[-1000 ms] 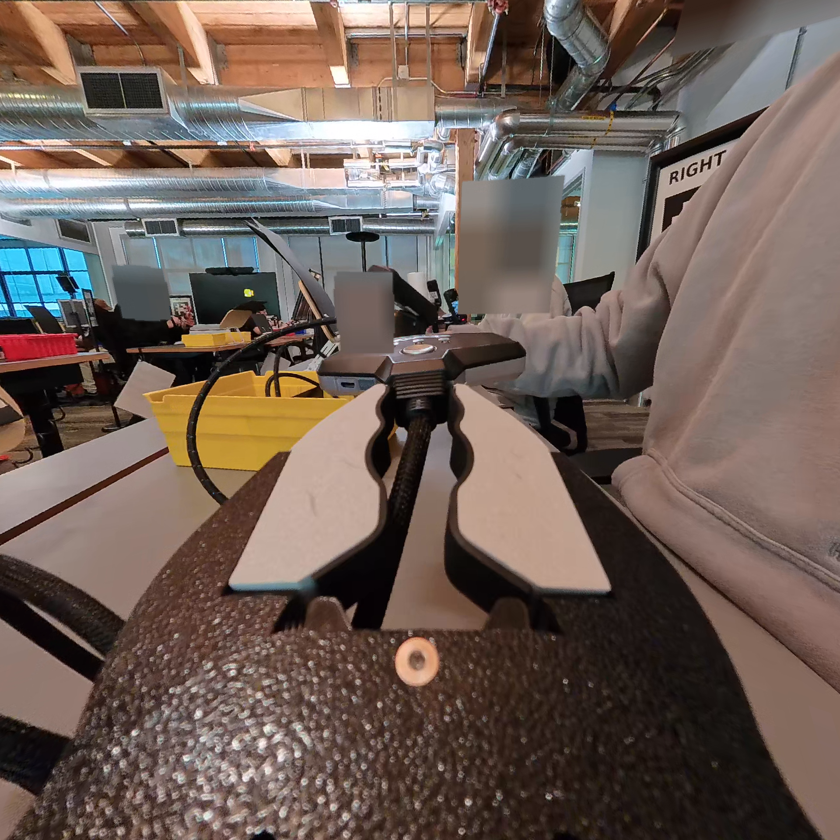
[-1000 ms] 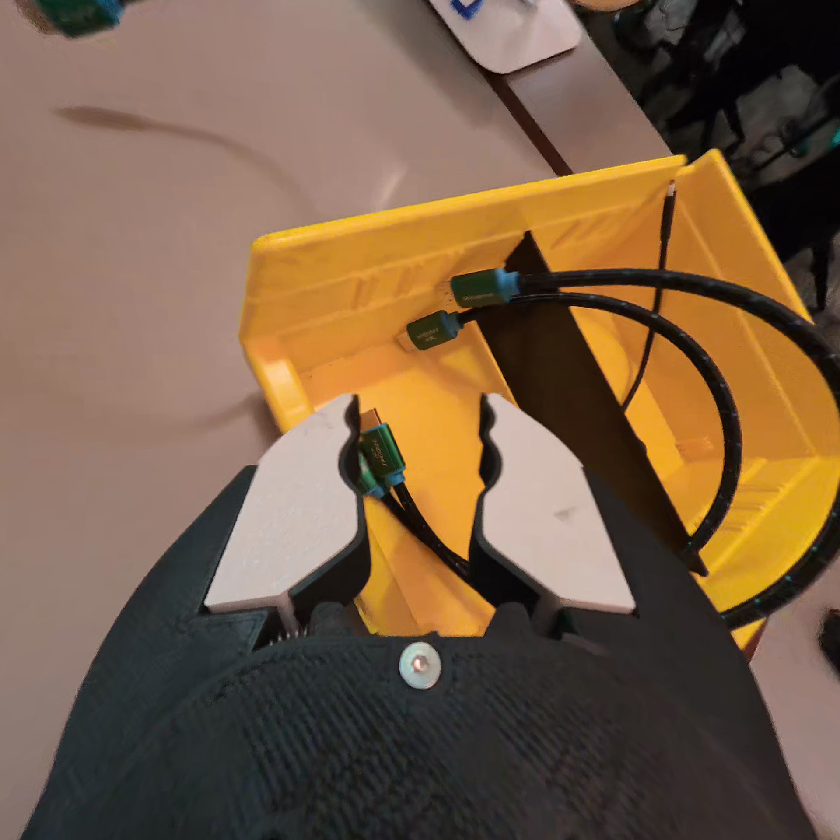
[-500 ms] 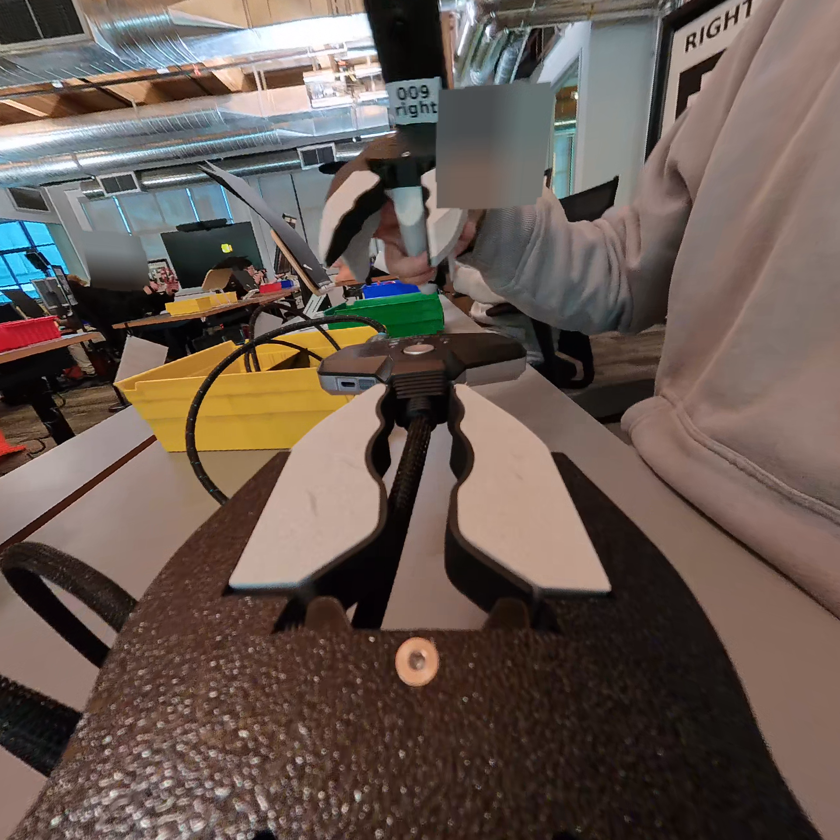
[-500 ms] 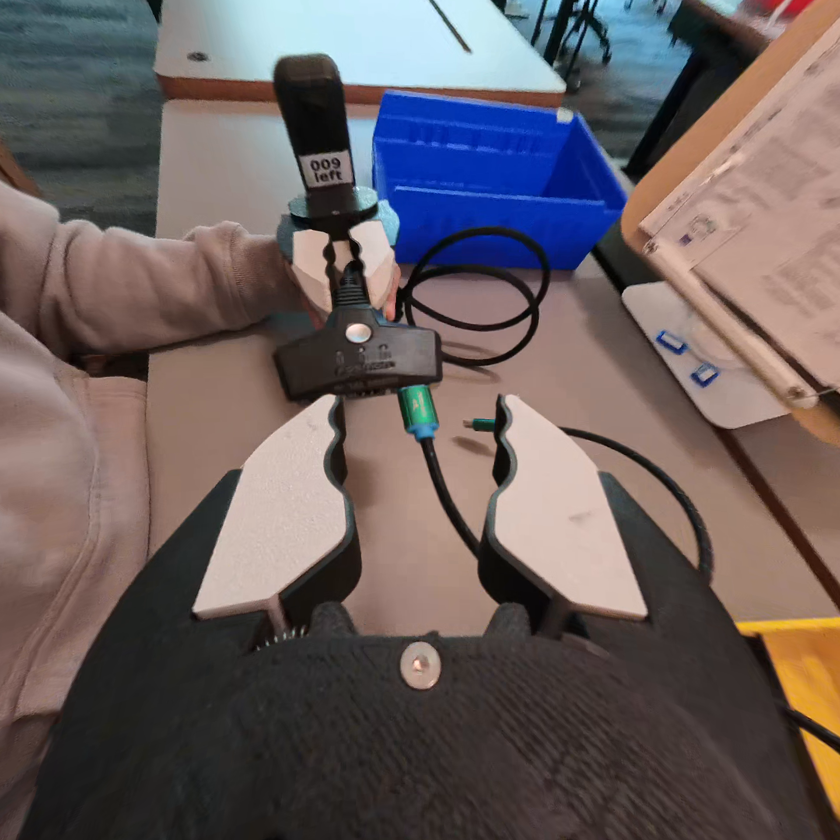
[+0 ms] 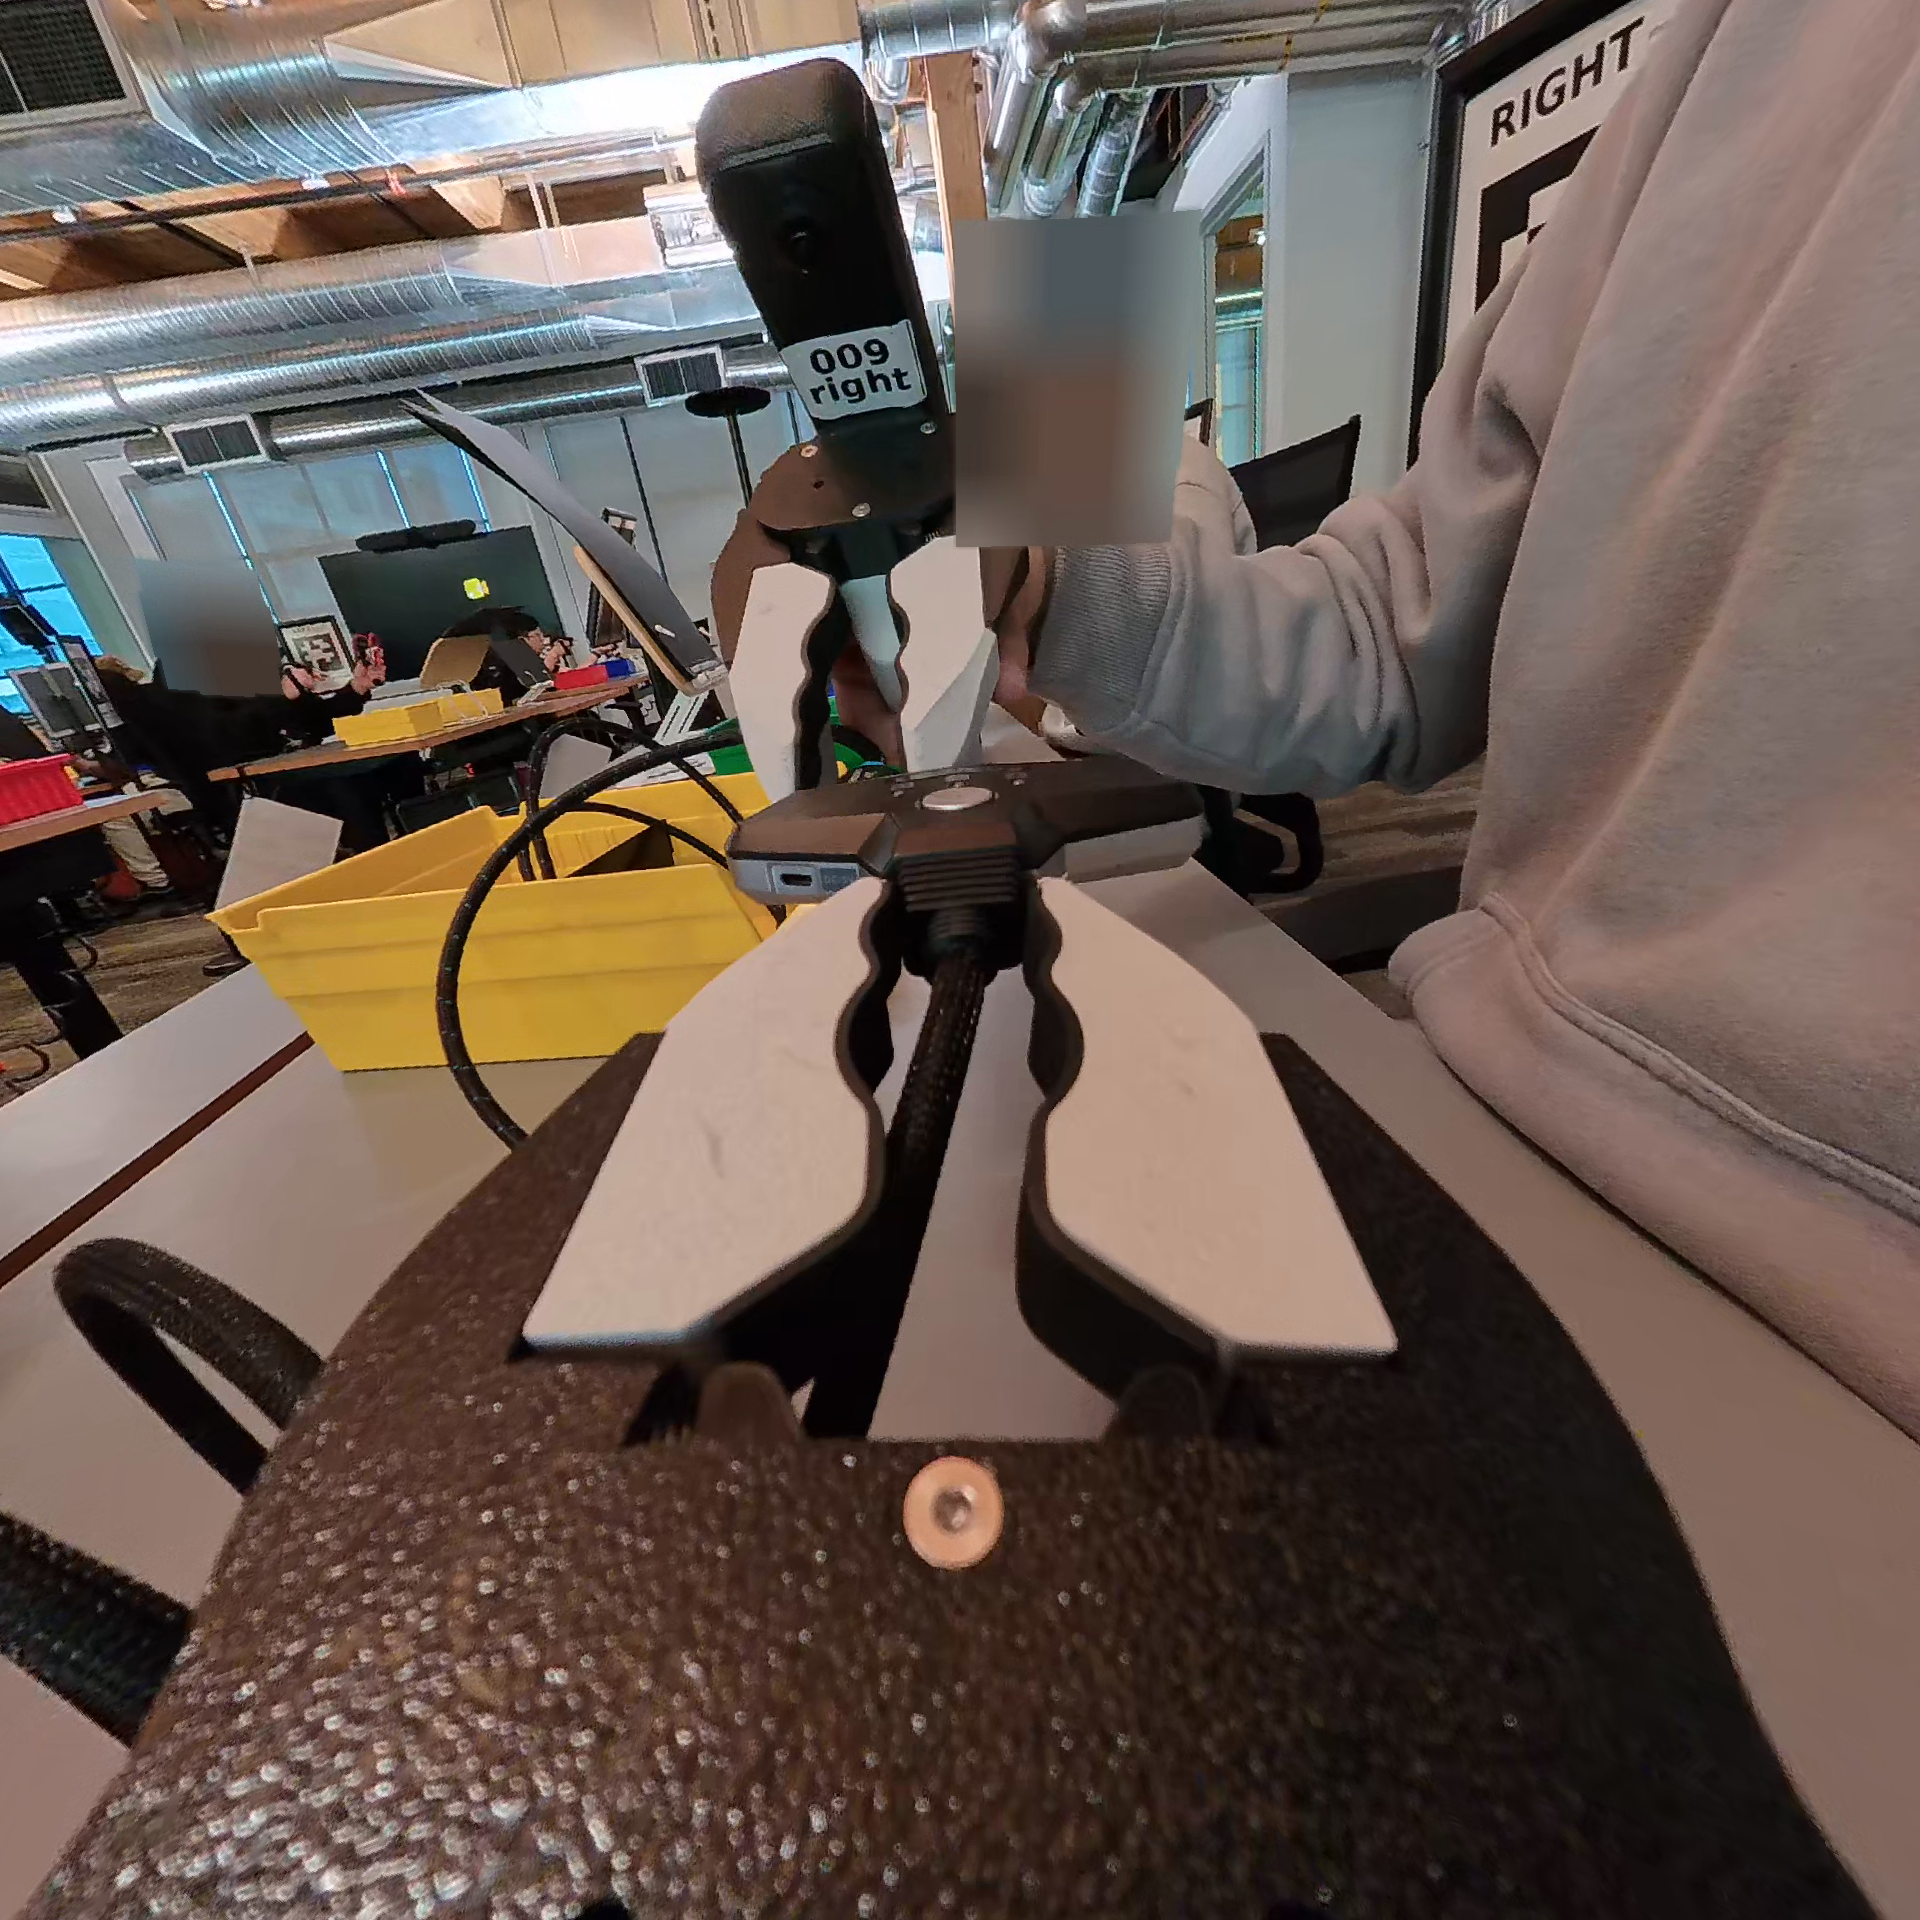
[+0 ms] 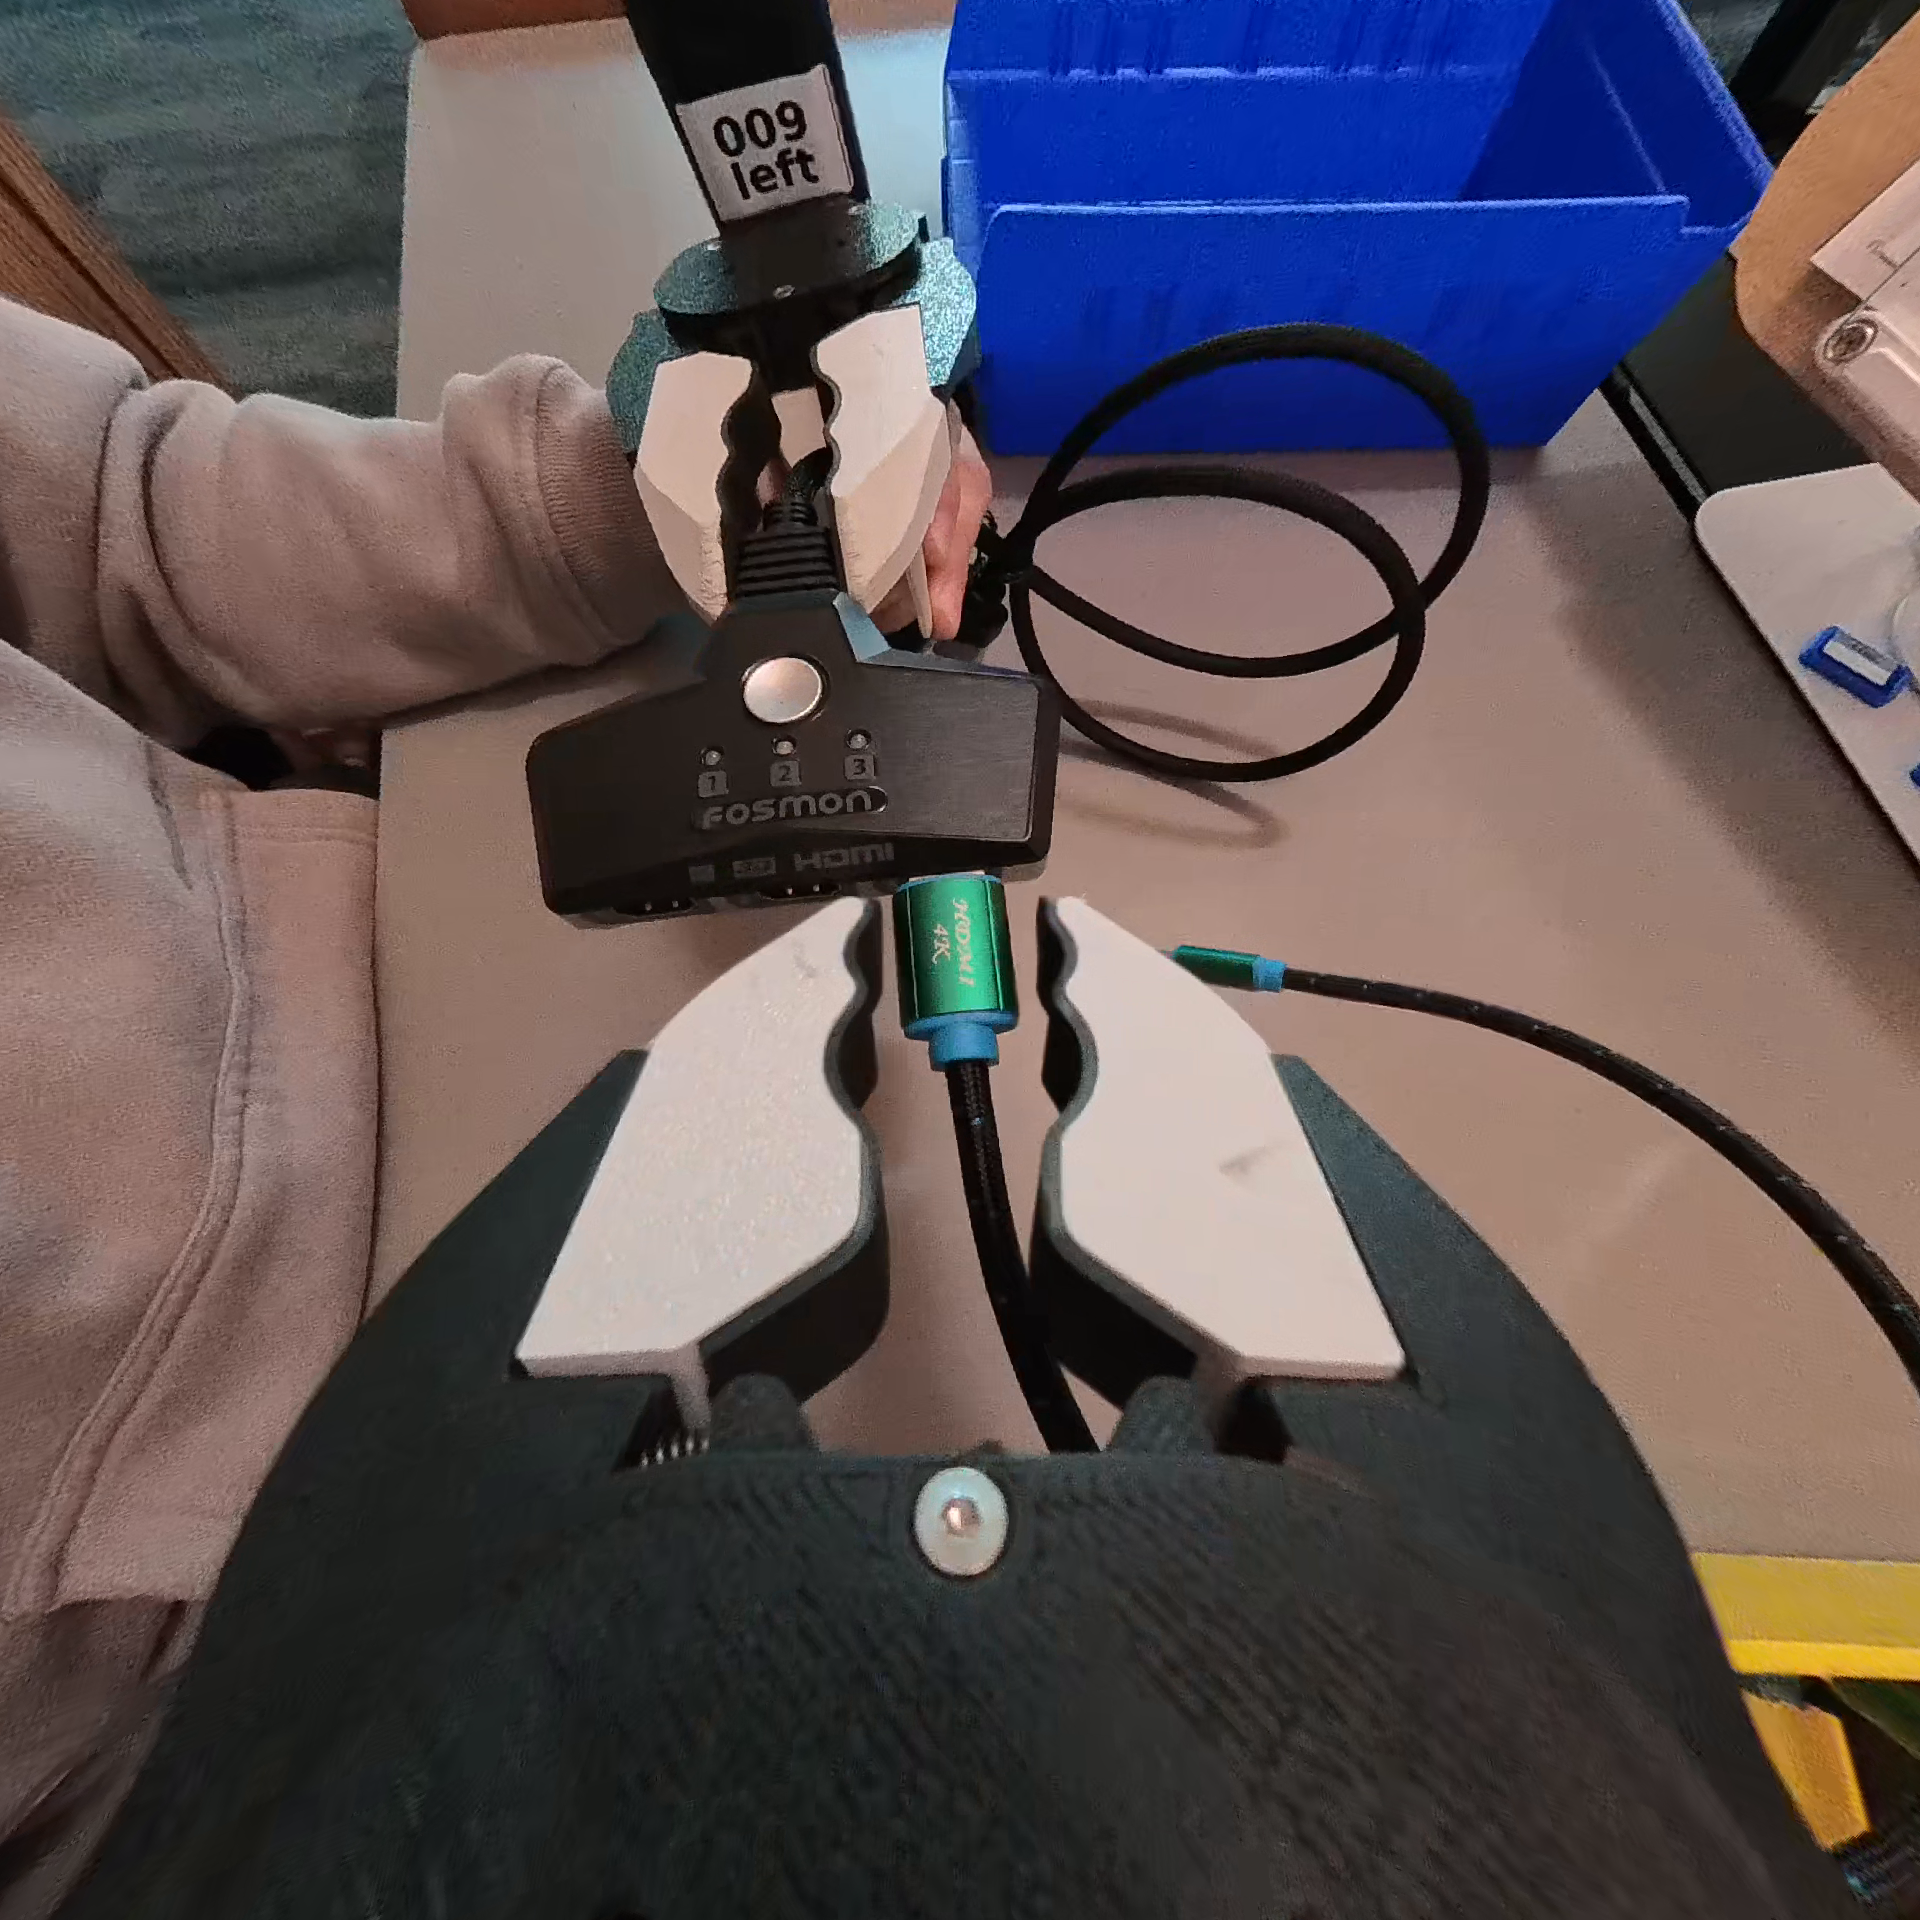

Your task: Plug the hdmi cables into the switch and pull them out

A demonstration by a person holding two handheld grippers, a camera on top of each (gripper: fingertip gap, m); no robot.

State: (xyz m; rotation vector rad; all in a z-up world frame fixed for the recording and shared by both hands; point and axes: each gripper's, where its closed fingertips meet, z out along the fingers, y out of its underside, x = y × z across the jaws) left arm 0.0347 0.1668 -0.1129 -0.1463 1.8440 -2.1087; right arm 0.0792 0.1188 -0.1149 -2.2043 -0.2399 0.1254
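The black HDMI switch (image 6: 790, 810) lies on the grey table; it also shows in the left wrist view (image 5: 1101, 805). My left gripper (image 5: 961, 920) is shut on the switch's own cable collar at its back, seen from the front in the right wrist view (image 6: 784, 499). A green HDMI plug (image 6: 951, 966) sits in the switch's right-hand port. My right gripper (image 6: 956, 914) is closed around this plug, one finger on each side. It hangs above the switch in the left wrist view (image 5: 862, 717). A second green plug (image 6: 1221, 966) lies loose on the table to the right.
The switch's black cable (image 6: 1351, 623) loops beside a blue bin (image 6: 1299, 260). A yellow bin (image 5: 416, 966) with cables stands behind the switch. A white stand base (image 6: 1818, 582) is at the right edge. The person's grey sleeve (image 6: 208, 582) lies along the left.
My right gripper left the yellow bin, came to the switch and narrowed its fingers around the plugged-in green plug. My left gripper kept its hold on the switch's cable collar.
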